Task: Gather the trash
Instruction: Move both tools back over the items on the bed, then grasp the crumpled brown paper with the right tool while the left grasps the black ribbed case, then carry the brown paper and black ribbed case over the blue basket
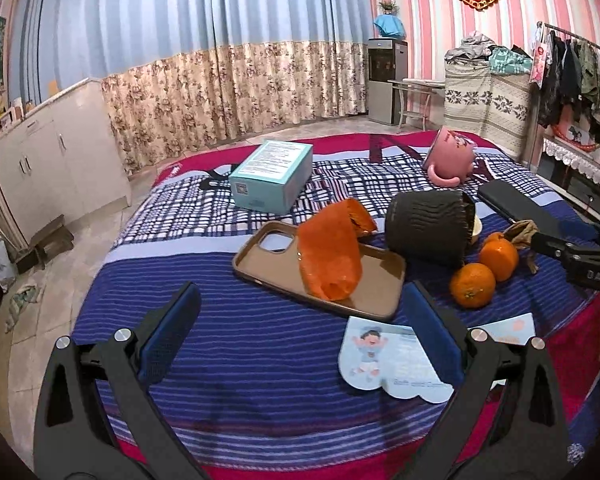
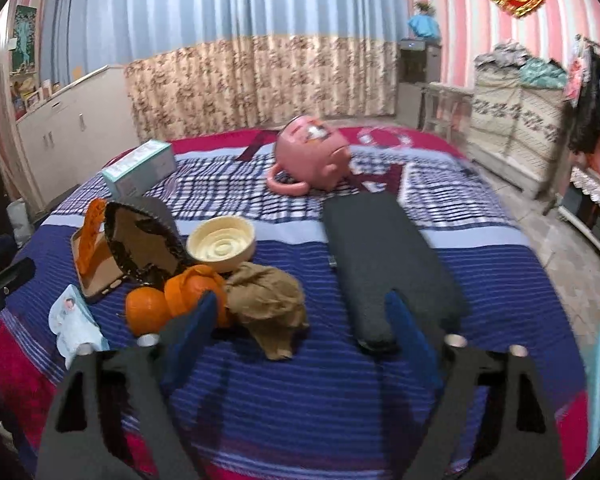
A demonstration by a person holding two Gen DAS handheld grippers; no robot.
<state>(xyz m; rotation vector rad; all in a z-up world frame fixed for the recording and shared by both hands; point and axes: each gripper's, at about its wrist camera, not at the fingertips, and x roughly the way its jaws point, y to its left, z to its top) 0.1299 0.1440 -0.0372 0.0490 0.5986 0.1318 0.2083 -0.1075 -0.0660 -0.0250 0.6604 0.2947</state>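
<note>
The right gripper point(image 2: 298, 320) hovers over the striped bed point(image 2: 300, 392), fingers point(image 2: 410, 332) spread wide and empty. Crumpled brown paper point(image 2: 268, 312) lies just ahead at 11 o'clock, touching two oranges point(image 2: 172, 304). A cream bowl point(image 2: 223, 243) sits behind; a dark flat case point(image 2: 380, 264), possibly a keyboard, stretches toward 1 o'clock.
</note>
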